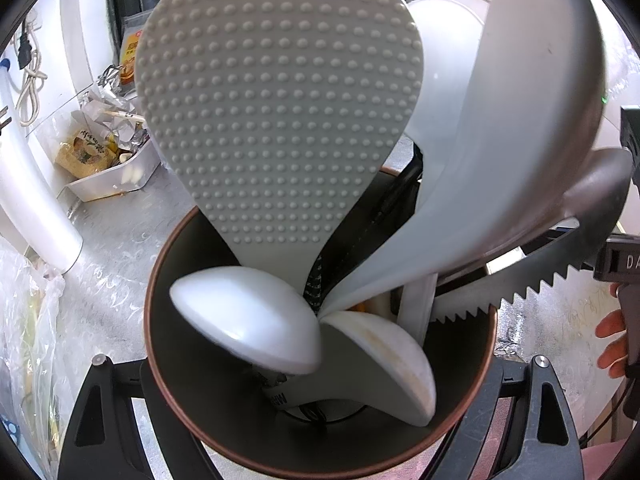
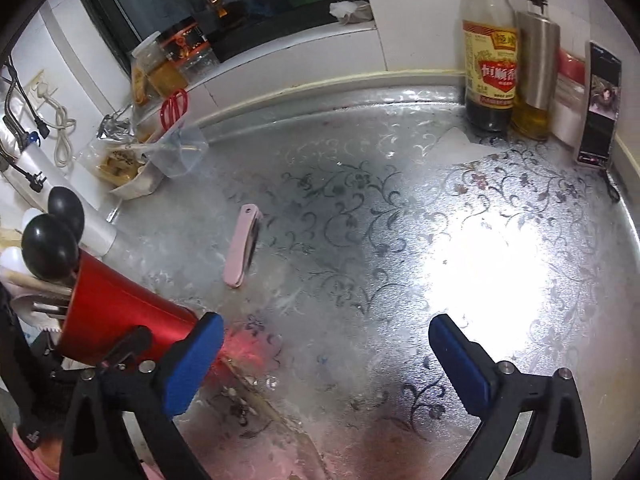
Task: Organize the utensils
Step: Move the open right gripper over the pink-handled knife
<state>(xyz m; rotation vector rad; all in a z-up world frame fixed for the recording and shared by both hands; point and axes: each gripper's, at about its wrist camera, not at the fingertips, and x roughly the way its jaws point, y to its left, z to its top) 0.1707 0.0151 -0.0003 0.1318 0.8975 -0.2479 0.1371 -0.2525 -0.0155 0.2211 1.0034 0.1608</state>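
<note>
Left wrist view: the left gripper (image 1: 320, 420) is closed on a red utensil cup (image 1: 160, 344), its two black fingers pressed against the cup's sides. The cup is crowded with a dimpled rice paddle (image 1: 280, 92), several white spoons (image 1: 248, 324), a big grey ladle (image 1: 532, 128) and a saw-toothed blade (image 1: 520, 292). A hand (image 1: 614, 338) shows at the right edge. Right wrist view: the right gripper (image 2: 326, 364) hangs over the flower-patterned counter (image 2: 360, 216) with its blue pads (image 2: 192, 364) spread wide and nothing between them. A pink folding knife (image 2: 242, 246) lies on the counter ahead of it. The red cup stands at the left with two black spoons (image 2: 50, 246) in it, and a vinegar bottle (image 2: 490, 64) stands at the back wall.
</note>
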